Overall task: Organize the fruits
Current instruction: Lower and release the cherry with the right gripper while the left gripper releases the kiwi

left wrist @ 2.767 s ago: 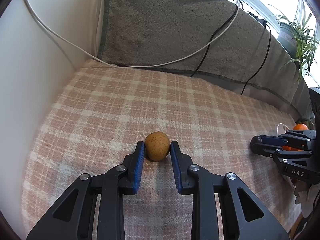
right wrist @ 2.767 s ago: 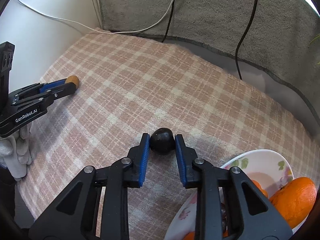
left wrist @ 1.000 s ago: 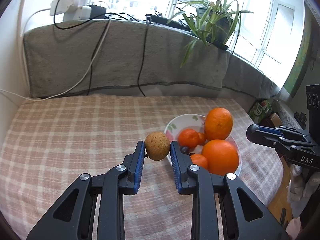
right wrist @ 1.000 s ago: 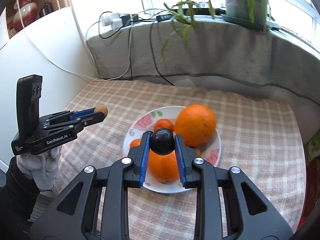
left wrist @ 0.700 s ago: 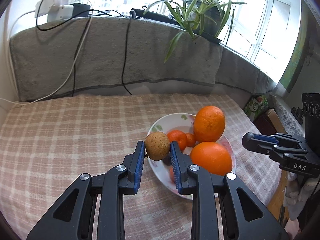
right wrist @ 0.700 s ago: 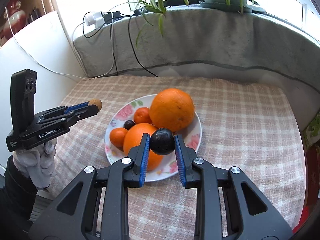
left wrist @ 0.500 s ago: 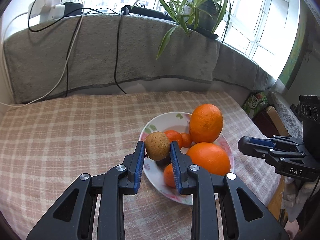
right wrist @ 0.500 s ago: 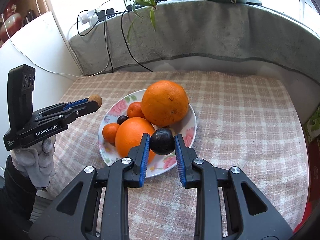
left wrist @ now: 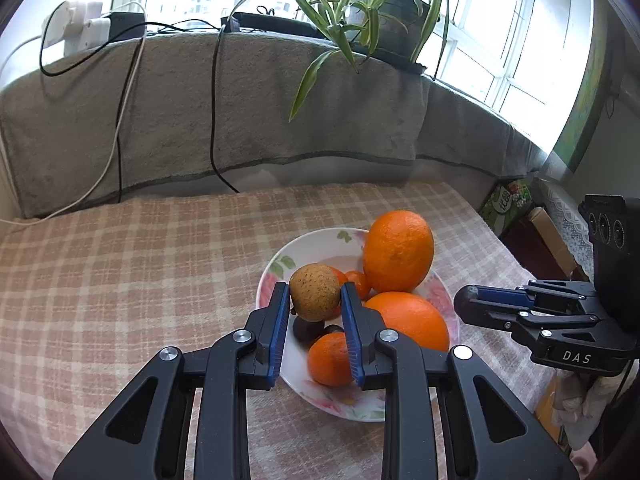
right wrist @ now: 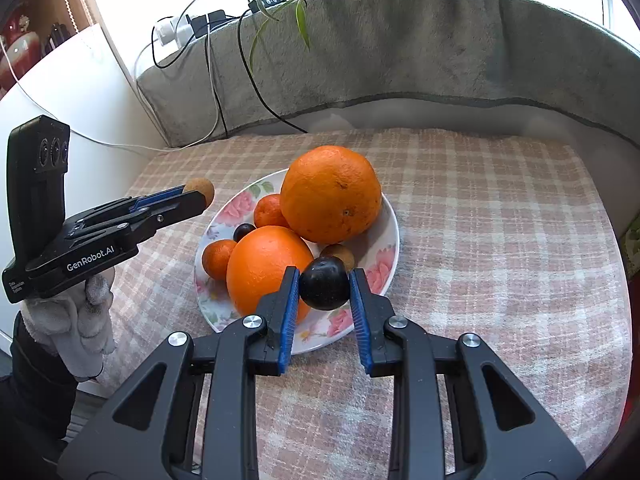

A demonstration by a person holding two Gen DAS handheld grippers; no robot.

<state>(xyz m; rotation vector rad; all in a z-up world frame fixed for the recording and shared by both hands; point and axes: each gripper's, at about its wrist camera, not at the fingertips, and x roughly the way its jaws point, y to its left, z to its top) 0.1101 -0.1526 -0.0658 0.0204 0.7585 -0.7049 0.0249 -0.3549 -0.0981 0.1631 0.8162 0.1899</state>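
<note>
1. Left gripper (left wrist: 314, 300) pinches brown fruit (left wrist: 314, 297) above plate (left wrist: 320, 242) rim, ready to drop in.
2. Right gripper (right wrist: 324, 286) pinches dark plum (right wrist: 324, 283) over plate's near side, beside oranges (right wrist: 330, 193).

Bright window backlight, fisheye-warped edges

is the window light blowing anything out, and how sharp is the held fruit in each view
Left wrist view: the window panes are blown out white, yet the brown fruit between the jaws is sharp. Right wrist view: glare whitens the top left, the dark plum stays crisp; fisheye bends the ledge in both.
</note>
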